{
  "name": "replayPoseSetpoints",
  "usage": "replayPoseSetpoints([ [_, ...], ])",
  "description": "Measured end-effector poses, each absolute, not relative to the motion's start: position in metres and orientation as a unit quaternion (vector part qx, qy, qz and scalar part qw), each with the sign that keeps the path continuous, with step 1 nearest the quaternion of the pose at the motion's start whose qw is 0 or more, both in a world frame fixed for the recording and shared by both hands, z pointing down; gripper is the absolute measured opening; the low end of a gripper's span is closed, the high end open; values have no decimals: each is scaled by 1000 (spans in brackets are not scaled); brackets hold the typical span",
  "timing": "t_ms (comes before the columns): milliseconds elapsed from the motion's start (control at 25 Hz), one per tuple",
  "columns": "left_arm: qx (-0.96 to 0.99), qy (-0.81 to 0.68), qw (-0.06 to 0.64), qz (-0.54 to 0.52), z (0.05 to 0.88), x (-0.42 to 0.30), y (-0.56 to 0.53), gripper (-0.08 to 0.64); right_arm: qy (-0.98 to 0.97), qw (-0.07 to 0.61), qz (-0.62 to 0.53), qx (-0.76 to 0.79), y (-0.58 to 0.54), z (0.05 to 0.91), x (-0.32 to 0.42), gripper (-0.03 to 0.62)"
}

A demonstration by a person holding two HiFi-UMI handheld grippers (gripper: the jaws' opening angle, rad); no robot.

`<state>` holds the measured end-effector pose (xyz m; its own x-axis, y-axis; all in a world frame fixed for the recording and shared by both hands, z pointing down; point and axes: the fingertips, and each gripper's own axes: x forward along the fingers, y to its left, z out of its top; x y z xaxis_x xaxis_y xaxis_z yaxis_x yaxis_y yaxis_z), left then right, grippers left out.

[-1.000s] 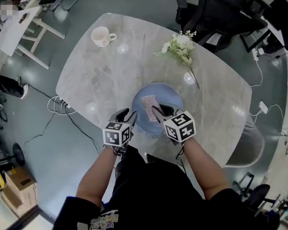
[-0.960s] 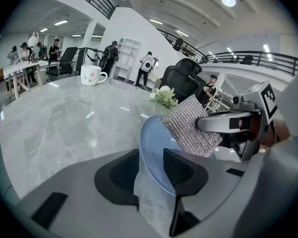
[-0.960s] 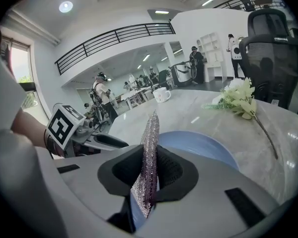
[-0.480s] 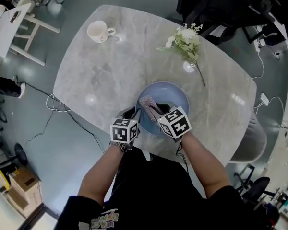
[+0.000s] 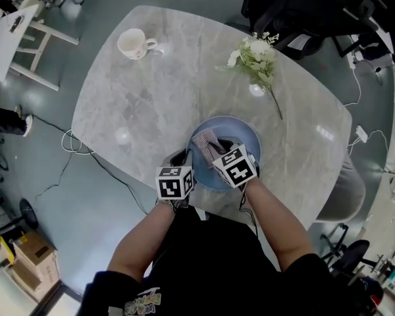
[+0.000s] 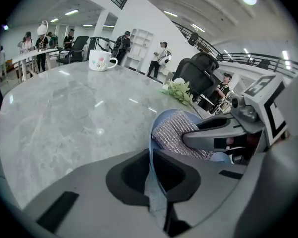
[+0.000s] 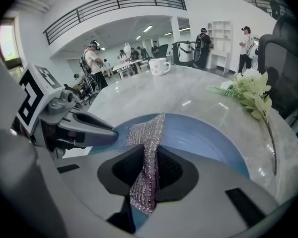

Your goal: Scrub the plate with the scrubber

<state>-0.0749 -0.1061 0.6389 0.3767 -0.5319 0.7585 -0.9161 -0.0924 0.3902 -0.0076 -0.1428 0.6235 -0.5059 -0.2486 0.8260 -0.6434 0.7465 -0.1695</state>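
A pale blue plate (image 5: 242, 134) lies near the front edge of the marble table (image 5: 145, 104). Its left rim (image 6: 152, 133) stands between the jaws of my left gripper (image 6: 152, 171), which are closing with the pads against the rim on both sides. My right gripper (image 7: 148, 171) is shut on a silvery mesh scrubber (image 7: 146, 145), holding it over the plate's inner surface (image 7: 203, 135). In the head view the scrubber (image 5: 207, 141) sits at the plate's left part, with the left gripper (image 5: 185, 159) and right gripper (image 5: 221, 151) close together.
A white mug (image 5: 133, 43) stands at the table's far left and a sprig of white flowers (image 5: 257, 56) lies far right of centre. Black office chairs (image 5: 296, 12) stand beyond the table. Cables (image 5: 72, 141) trail on the floor to the left.
The left gripper moved right onto the plate's left rim and its jaws came together on it. The right gripper with the scrubber shifted slightly left over the plate.
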Motion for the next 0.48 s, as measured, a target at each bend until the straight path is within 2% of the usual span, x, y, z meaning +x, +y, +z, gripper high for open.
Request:
replayPoseSetpoints([
  [480,686,-536,444,211,637,-75,-110,25,-818,450,210,289,-161,631,12,81],
])
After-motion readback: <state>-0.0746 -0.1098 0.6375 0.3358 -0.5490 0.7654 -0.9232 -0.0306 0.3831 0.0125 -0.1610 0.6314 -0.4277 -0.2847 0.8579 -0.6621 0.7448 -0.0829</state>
